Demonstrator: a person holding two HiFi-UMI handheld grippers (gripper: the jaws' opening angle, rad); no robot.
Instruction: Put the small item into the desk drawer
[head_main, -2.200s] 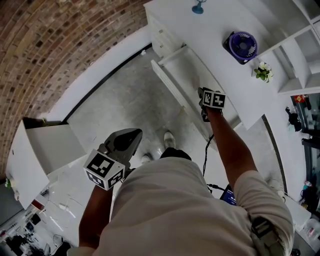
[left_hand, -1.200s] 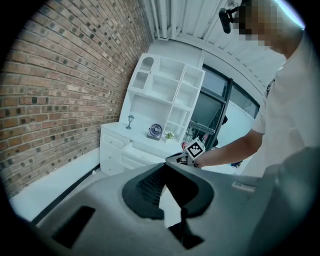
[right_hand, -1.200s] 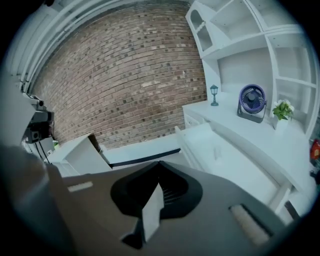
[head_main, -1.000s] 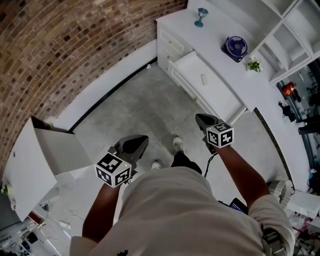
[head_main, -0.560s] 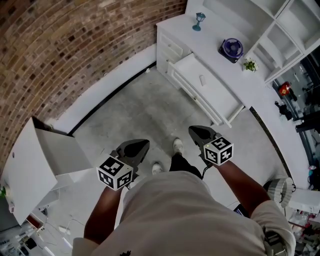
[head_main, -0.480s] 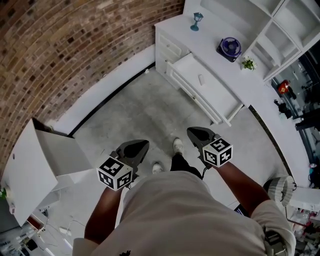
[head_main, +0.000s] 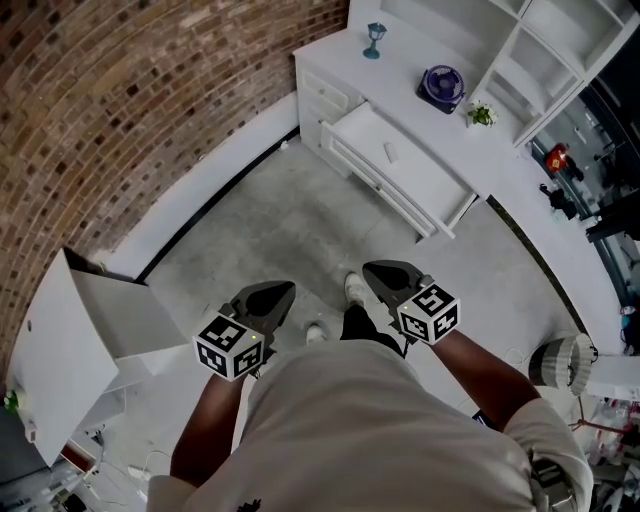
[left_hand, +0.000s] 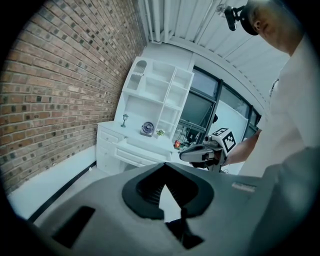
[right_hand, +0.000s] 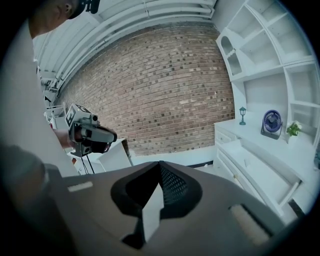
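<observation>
The left tool (head_main: 272, 292) has its jaws pressed together with nothing between them. Its nose points toward 1 o'clock in the head view. The right tool (head_main: 379, 272) is likewise closed and empty, with its nose aimed toward 10 o'clock, so the two noses lean slightly toward each other. Both are held out level in front of the person's torso, side by side but well apart, each on a bare forearm bent at the elbow. The left forearm (head_main: 200, 430) runs up from 7 o'clock and the right forearm (head_main: 485, 365) comes in from 4 o'clock.

Between the tools and just below them, the person's shoes (head_main: 352, 288) stand on the grey floor (head_main: 290, 215).

Well beyond the tools, toward 12 o'clock, the drawer (head_main: 372, 183) stands pulled out from the white table (head_main: 400, 55). The small item (head_main: 390, 152), a pale oblong piece, lies inside it on the drawer bottom, far from both tools.

On the table top a blue fan (head_main: 441, 84) stands at 1 o'clock, with a small plant (head_main: 481, 115) just beside it. A blue goblet-shaped ornament (head_main: 375, 38) stands nearer 12 o'clock. A brick wall (head_main: 120, 90) fills the 10 o'clock side.
</observation>
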